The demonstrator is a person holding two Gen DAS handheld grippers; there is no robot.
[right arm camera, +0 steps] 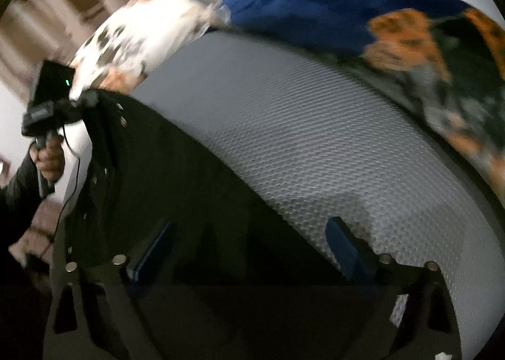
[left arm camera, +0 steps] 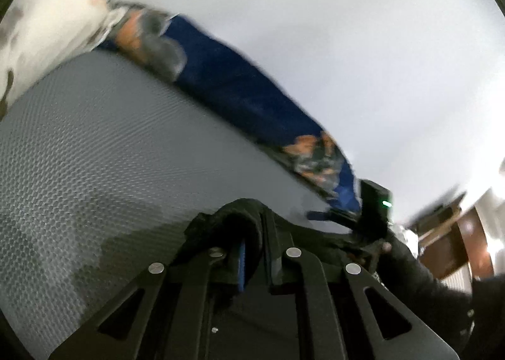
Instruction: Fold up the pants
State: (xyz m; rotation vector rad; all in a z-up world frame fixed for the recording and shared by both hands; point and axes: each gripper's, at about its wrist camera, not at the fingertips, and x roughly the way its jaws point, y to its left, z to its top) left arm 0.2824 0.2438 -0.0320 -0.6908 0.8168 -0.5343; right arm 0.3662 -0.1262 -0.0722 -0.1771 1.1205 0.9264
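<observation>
The black pants (right arm camera: 176, 177) lie on a grey textured mattress (right arm camera: 300, 126), spread across the lower left of the right wrist view. My left gripper (left arm camera: 257, 243) is shut on a bunched fold of the pants (left arm camera: 227, 215), lifted off the mattress (left arm camera: 110, 145). From the right wrist view the left gripper's body (right arm camera: 47, 107) shows at the far left, held by a hand (right arm camera: 49, 158), with the pants' edge hanging from it. My right gripper (right arm camera: 251, 222) stands open above the dark cloth, its blue pads (right arm camera: 344, 249) wide apart and pressing on nothing. Its body (left arm camera: 374, 205) appears at the right of the left wrist view.
A blue blanket with orange flowers (right arm camera: 331, 13) runs along the mattress's far edge (left arm camera: 240, 85). A white patterned pillow (right arm camera: 135, 38) lies at one end of it. Behind is a white wall, with wooden furniture (left arm camera: 467, 243) to the side.
</observation>
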